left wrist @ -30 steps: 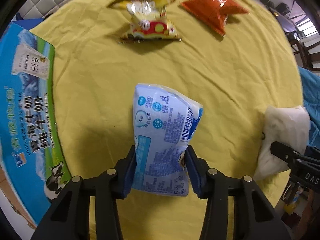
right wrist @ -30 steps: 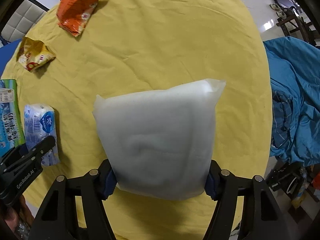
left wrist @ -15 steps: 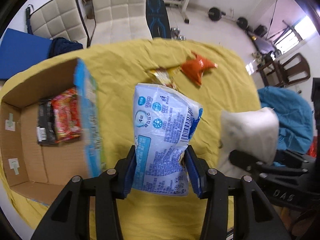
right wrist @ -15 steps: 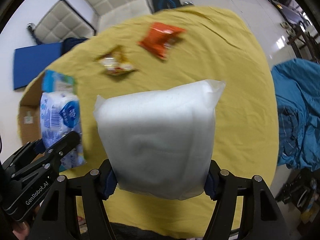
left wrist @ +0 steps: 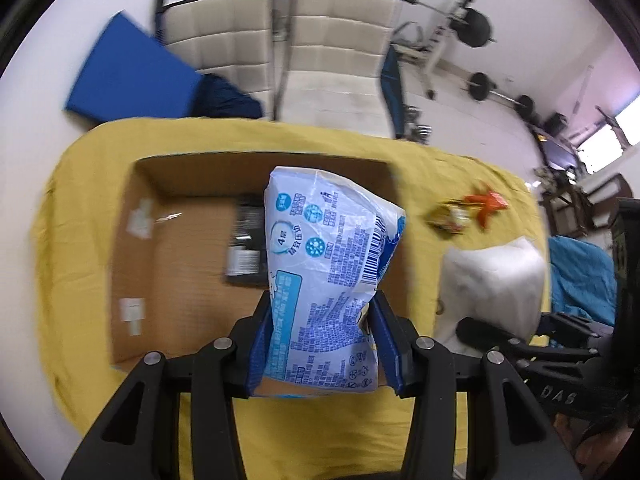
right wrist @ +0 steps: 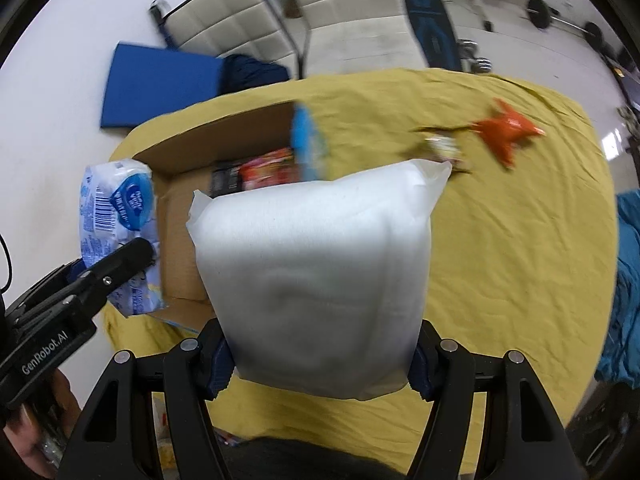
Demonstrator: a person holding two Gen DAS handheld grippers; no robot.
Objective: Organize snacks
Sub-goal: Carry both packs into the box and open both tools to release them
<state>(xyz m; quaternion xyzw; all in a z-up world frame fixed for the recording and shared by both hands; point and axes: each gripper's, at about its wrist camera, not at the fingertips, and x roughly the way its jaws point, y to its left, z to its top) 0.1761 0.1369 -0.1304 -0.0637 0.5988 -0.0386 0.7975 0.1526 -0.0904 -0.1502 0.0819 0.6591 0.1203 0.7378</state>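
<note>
While both grippers hang over the yellow-clothed table [right wrist: 500, 248], each has a pack clamped betw. its pads. Left gripper [left wrist: 322, 346] pinches a blue-and-white printed pack [left wrist: 324, 272] by its lower part, blue pads pressed into both sides; pack sticks up and away from the cam, w/ barcode on its right edge. In the left wrist view it sits over the open cardboard box [left wrist: 172, 264], hiding part of the box's right side. Right gripper [right wrist: 320, 354] squeezes a plain white pack [right wrist: 316, 272], wide and puffy, pads bearing on its two lower corners.

Box sits on the cloth toward the far-left part of the table, top open, brown floor mostly bare. Inside, near the far-right corner, lies a dark packet [left wrist: 246, 248] and beside it a red packet [right wrist: 270, 174], seen best from the right wrist cam. Box's outer wall is blue-printed [right wrist: 306, 148], blurred.

On the cloth well right of the box: an orange snack bag [right wrist: 506, 132] and, just beside it, a small yellowish snack bag [right wrist: 442, 146], prob. touching, blur makes it hard to say.

Each cam catches the other gripper: white pack at right in the left view, printed pack at left in the right view, over the box's near-left edge. A hand [right wrist: 28, 436] shows at bottom left corner of the right view. Beyond the table: two cream padded chairs [left wrist: 332, 40], a blue mat [right wrist: 160, 84], weight gear; teal fabric [right wrist: 624, 304] at right
</note>
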